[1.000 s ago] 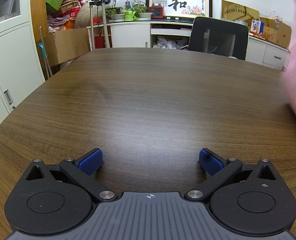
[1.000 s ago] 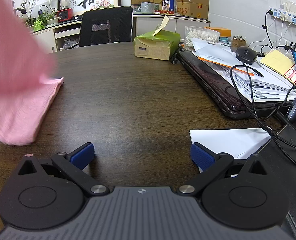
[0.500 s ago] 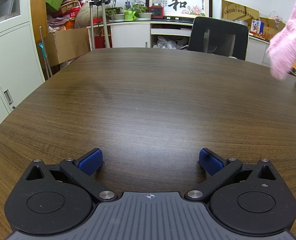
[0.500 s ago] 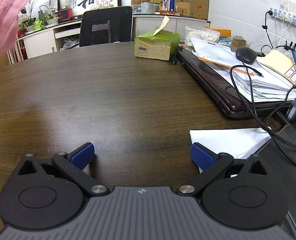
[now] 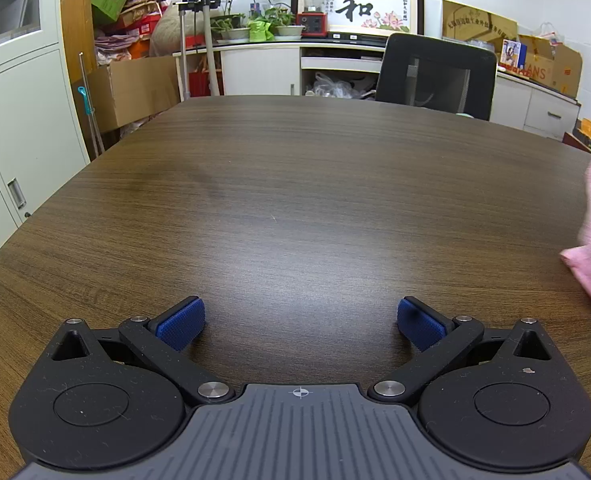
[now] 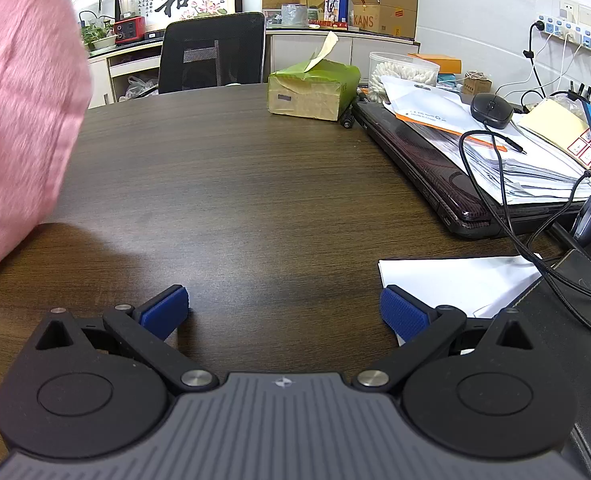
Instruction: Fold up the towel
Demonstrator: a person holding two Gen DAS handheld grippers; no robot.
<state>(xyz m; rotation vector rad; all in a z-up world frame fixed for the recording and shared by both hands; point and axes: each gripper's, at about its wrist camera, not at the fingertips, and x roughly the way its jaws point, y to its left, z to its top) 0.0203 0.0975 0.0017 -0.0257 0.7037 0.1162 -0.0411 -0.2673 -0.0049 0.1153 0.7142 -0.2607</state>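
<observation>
Gripper (image 6: 283,312) near fuzzy pink towel (image 6: 19,100)

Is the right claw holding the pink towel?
No, the right claw is wide open over the bare table, and the towel is off to its left.

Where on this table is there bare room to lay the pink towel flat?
Bare wood runs from the left tool to the black chair, and between the towel and the laptop. The right side is crowded: tissue box, papers, cables, white sheet.
</observation>
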